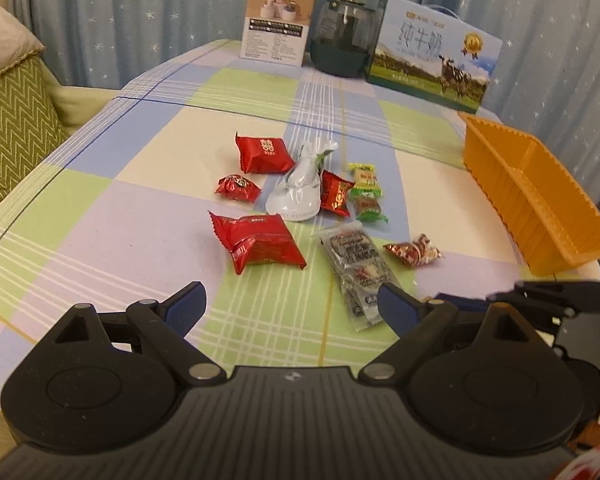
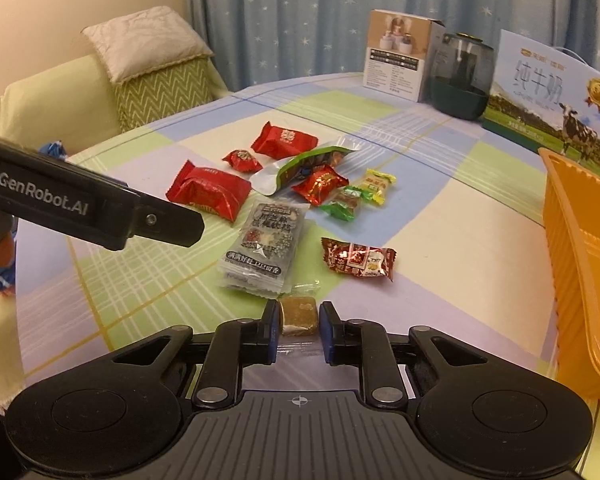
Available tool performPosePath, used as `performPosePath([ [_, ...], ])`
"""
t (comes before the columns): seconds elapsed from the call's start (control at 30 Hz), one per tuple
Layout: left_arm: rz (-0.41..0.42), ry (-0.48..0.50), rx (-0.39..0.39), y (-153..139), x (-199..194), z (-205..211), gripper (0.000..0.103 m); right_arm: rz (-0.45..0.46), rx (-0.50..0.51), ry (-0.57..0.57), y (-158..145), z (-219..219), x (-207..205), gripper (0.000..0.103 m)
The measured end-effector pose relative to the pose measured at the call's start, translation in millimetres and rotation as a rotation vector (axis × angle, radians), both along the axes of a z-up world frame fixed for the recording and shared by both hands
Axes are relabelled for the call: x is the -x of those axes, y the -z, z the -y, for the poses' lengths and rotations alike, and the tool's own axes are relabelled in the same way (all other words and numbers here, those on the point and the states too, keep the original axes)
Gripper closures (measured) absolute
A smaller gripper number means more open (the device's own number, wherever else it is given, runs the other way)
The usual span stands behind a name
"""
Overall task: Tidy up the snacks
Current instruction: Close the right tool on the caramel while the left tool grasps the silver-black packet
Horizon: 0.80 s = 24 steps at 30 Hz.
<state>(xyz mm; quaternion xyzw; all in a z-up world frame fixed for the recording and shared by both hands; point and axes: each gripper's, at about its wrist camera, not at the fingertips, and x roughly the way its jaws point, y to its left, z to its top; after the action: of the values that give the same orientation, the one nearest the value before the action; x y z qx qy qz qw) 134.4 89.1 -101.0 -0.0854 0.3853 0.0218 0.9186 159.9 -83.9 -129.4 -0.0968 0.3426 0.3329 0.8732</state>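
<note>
Right gripper is clamped on a brown wrapped candy; orange basket lies to its right, nearer than to the released left gripper.

A blue star-dotted curtain hangs at twelve o'clock behind the checked desk; at ten o'clock, a pale sofa holds a green zigzag cushion.

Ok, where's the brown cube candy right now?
In the right wrist view, bottom centre: the brown candy sits clamped in the right tool, just below the grey packet.
</note>
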Motion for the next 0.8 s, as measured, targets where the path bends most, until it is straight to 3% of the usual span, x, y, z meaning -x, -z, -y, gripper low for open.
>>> performPosePath([
  [0.37, 0.039, 0.031, -0.046, 5, -21, 38, 0.014, 0.014, -0.031, 0.243, -20, 46, -6, 0.082],
  [0.63, -0.002, 0.022, -0.043, 19, -39, 56, 0.053, 0.048, -0.047, 0.281, -29, 56, -4, 0.082],
  [0.7, -0.015, 0.017, -0.043, 22, -42, 57, 0.059, 0.055, -0.048, 0.280, -31, 56, -4, 0.082],
  [0.8, -0.016, 0.014, -0.065, 25, -46, 60, 0.059, 0.055, -0.056, 0.285, -33, 57, -4, 0.082],
])
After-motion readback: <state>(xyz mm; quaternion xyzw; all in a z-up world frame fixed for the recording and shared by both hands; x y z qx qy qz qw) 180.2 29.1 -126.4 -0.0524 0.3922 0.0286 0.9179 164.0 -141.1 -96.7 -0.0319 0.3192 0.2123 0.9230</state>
